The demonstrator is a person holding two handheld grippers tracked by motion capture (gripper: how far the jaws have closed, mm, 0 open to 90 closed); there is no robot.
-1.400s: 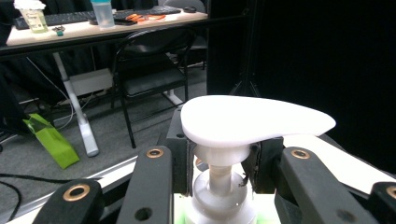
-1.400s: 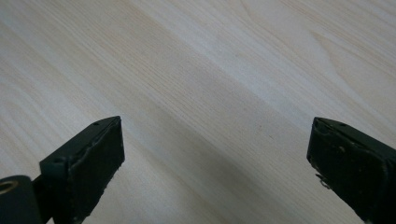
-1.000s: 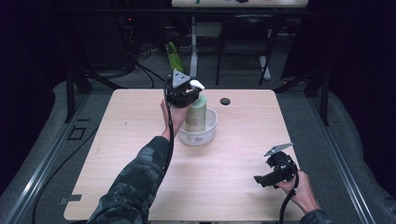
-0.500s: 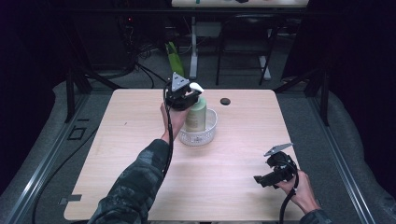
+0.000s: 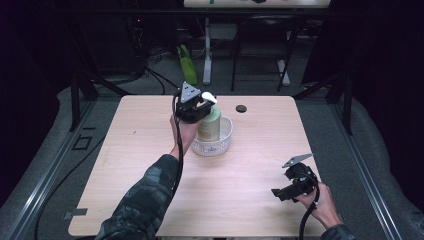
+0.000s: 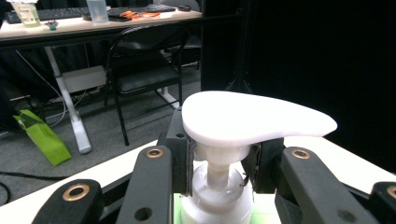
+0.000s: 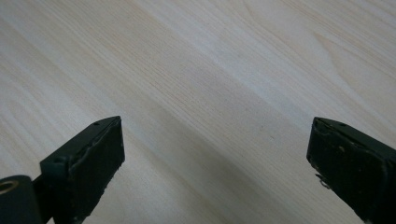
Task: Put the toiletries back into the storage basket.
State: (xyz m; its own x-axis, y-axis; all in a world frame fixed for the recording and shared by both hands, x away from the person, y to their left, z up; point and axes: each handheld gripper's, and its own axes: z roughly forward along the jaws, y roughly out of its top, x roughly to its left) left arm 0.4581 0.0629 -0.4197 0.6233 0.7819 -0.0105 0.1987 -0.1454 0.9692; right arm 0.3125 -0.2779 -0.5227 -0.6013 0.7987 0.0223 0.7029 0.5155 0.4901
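Observation:
A pale green pump bottle [image 5: 210, 124] with a white pump head [image 6: 252, 116] stands upright in a clear ribbed bowl [image 5: 222, 142] near the middle of the table. My left gripper [image 5: 196, 109] is shut on the bottle's neck just under the pump head, one black jaw on each side of it in the left gripper view. My right gripper [image 5: 285, 192] rests low over the table's near right part, jaws wide open with bare wood between them [image 7: 215, 121].
A small black round cap [image 5: 241, 108] lies on the wooden table [image 5: 125, 165] behind the bowl. Past the far edge stand chair and desk legs, cables and a green bag [image 5: 186, 64] on the floor. Dark curtains close both sides.

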